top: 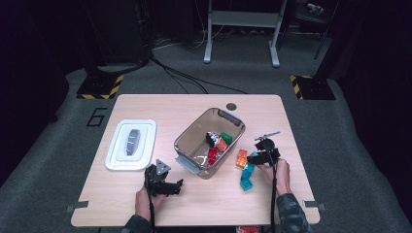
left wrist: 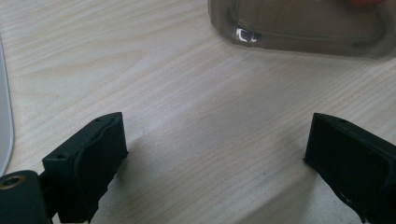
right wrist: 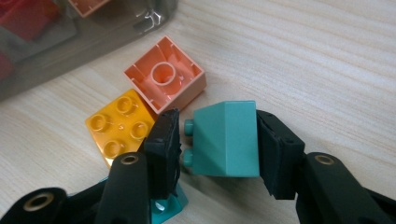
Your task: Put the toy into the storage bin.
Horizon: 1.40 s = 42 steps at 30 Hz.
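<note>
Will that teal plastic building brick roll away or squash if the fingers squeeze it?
The teal plastic building brick looks hard-moulded, so it probably won't squash. Its flat faces make rolling unlikely. The glossy sides could slip between the right gripper pads, which sit beside it.

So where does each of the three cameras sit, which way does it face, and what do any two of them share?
High view: above the person's side, facing forward and down on the table; both forearms, left gripper and right gripper show.
Left gripper view: rides the left gripper, looks past spread fingers at bare wood and the bin.
Right gripper view: rides the right gripper, whose fingers flank a teal brick.
Shared: the bin appears in all views.
</note>
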Each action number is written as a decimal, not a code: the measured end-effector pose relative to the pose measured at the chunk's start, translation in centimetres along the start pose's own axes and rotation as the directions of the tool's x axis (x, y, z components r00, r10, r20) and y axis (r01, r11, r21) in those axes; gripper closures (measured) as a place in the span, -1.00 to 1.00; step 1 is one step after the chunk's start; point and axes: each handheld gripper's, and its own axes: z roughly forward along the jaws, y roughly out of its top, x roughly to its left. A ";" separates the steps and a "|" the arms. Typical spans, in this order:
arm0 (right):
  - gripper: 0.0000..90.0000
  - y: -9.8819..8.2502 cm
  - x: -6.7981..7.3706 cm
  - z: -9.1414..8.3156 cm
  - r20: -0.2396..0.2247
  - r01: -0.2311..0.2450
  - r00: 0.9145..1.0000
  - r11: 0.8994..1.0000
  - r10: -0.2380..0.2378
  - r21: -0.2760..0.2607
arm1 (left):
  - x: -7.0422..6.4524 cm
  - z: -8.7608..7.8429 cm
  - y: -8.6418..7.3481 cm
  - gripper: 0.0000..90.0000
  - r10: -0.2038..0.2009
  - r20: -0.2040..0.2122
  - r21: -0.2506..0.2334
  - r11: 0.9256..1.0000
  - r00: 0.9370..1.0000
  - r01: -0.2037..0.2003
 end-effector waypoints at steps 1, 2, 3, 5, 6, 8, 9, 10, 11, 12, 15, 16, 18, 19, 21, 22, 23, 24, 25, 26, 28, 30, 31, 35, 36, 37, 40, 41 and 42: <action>0.22 0.0 0.2 0.0 0.005 -0.027 1.000 1.000 0.027 0.016 | 0.0 0.0 0.0 -0.89 0.000 0.000 0.000 1.000 1.000 0.000; 0.22 0.0 0.1 0.1 0.009 -0.020 1.000 1.000 0.020 0.015 | 0.0 0.0 0.0 -0.89 0.000 0.001 0.000 1.000 1.000 0.000; 0.23 0.0 0.0 0.2 0.008 -0.007 1.000 1.000 0.007 0.010 | 0.0 0.0 0.0 -0.89 0.001 0.001 0.000 1.000 1.000 -0.001; 0.24 0.0 -0.1 0.2 0.011 0.002 1.000 1.000 -0.002 0.004 | 0.0 0.0 0.0 -0.89 0.002 0.001 0.000 1.000 1.000 -0.002; 0.25 0.0 0.0 0.2 0.019 0.005 1.000 1.000 -0.005 0.003 | 0.0 0.0 0.0 -0.89 0.003 0.001 0.000 1.000 1.000 -0.003; 0.28 0.0 0.1 0.1 0.020 0.005 1.000 1.000 -0.005 -0.007 | 0.0 0.0 0.0 -0.89 0.005 0.001 0.001 1.000 1.000 -0.005; 0.31 0.0 0.0 0.0 0.011 0.008 1.000 1.000 -0.008 -0.018 | 0.0 0.0 0.0 -0.89 -0.002 0.002 -0.001 1.000 1.000 0.002; 0.43 0.0 -0.1 -0.4 0.003 0.001 1.000 0.999 0.000 -0.046 | 0.0 0.0 0.0 -0.89 -0.001 0.002 0.000 1.000 1.000 0.001; 0.43 0.1 -0.1 -0.5 0.007 -0.003 1.000 0.999 0.003 -0.046 | 0.0 0.0 0.0 -0.88 -0.001 0.002 -0.001 1.000 1.000 0.001; 0.43 0.1 -0.1 -0.5 0.007 -0.003 1.000 0.999 0.003 -0.046 | 0.0 0.0 0.0 -0.89 -0.001 0.002 -0.001 1.000 1.000 0.001; 0.43 0.1 -0.1 -0.6 0.010 0.010 1.000 0.999 -0.009 -0.035 | 0.0 0.0 0.0 -0.89 -0.002 0.000 -0.001 1.000 1.000 0.002; 0.43 0.1 -0.2 -0.5 0.009 0.008 1.000 0.999 -0.008 -0.037 | 0.0 0.0 0.0 -0.89 0.001 0.001 0.000 1.000 1.000 -0.001; 0.42 0.1 -0.2 -0.5 0.012 0.006 1.000 0.999 -0.006 -0.035 | 0.0 0.0 0.0 -0.89 0.001 0.002 0.000 1.000 1.000 -0.001; 0.41 0.1 -0.3 -0.4 0.012 0.005 1.000 0.999 -0.005 -0.034 | 0.0 0.0 0.0 -0.89 0.000 0.001 0.000 1.000 1.000 0.000; 0.42 0.1 -0.2 -0.4 0.011 0.006 1.000 0.999 -0.005 -0.036 | 0.0 0.0 0.0 -0.89 -0.001 0.002 -0.001 1.000 1.000 0.001; 0.42 0.1 -0.2 -0.4 0.011 0.006 1.000 0.999 -0.005 -0.036 | 0.0 0.0 0.0 -0.89 -0.001 0.002 -0.001 1.000 1.000 0.001; 0.43 0.1 -0.2 -0.4 0.012 0.008 1.000 0.999 -0.008 -0.040 | 0.0 0.0 0.0 -0.89 -0.001 0.002 -0.001 1.000 1.000 0.001; 0.48 0.1 -0.2 -0.6 0.012 0.008 1.000 0.999 -0.007 -0.049 | 0.0 0.0 0.0 -0.89 -0.002 0.002 -0.001 1.000 1.000 0.002; 0.51 0.1 -0.3 -0.8 -0.011 0.006 1.000 0.997 -0.007 -0.075 | 0.0 0.0 0.0 -0.89 -0.001 0.002 -0.001 1.000 1.000 0.001; 0.51 0.2 -0.2 -1.0 -0.004 -0.004 1.000 0.997 0.003 -0.071 | 0.0 0.0 0.0 -0.89 -0.002 0.002 -0.001 1.000 1.000 0.002; 0.51 0.2 -0.5 -1.0 -0.007 0.005 1.000 0.998 -0.006 -0.063 | 0.0 0.0 0.0 -0.88 -0.001 0.002 -0.001 1.000 1.000 0.001; 0.51 0.2 -0.6 -1.0 -0.009 -0.007 1.000 0.998 0.007 -0.066 | 0.0 0.0 0.0 -0.88 -0.001 0.002 -0.001 1.000 1.000 0.001; 0.52 0.2 -0.7 -1.0 -0.015 -0.010 1.000 0.998 0.009 -0.065 | 0.0 0.0 0.0 -0.88 -0.001 0.002 -0.001 1.000 1.000 0.001; 0.52 0.1 -0.9 -1.2 -0.022 -0.018 1.000 0.997 0.017 -0.078 | 0.0 0.0 0.0 -0.88 0.000 0.002 -0.001 1.000 1.000 0.000; 0.52 0.1 -1.0 -1.3 -0.021 -0.013 1.000 0.996 0.011 -0.084 | 0.0 0.0 0.0 -0.88 -0.002 0.002 -0.001 1.000 1.000 0.002; 0.52 0.1 -1.0 -1.5 -0.032 -0.021 0.999 0.996 0.018 -0.090 | 0.0 0.0 0.0 -0.88 -0.001 0.002 -0.001 1.000 1.000 0.001; 0.52 0.2 -1.0 -2.0 -0.038 -0.027 0.999 0.994 0.023 -0.109 | 0.0 0.0 0.0 -0.88 -0.002 0.002 -0.001 1.000 1.000 0.002; 0.52 0.2 -1.0 -2.2 -0.041 -0.031 0.999 0.993 0.027 -0.116 | 0.0 0.0 0.0 -0.88 -0.002 0.001 -0.001 1.000 1.000 0.002; 0.52 0.4 -1.0 -2.6 -0.043 -0.033 0.999 0.992 0.028 -0.124 | 0.0 0.0 0.0 -0.88 -0.001 0.002 -0.001 1.000 1.000 0.001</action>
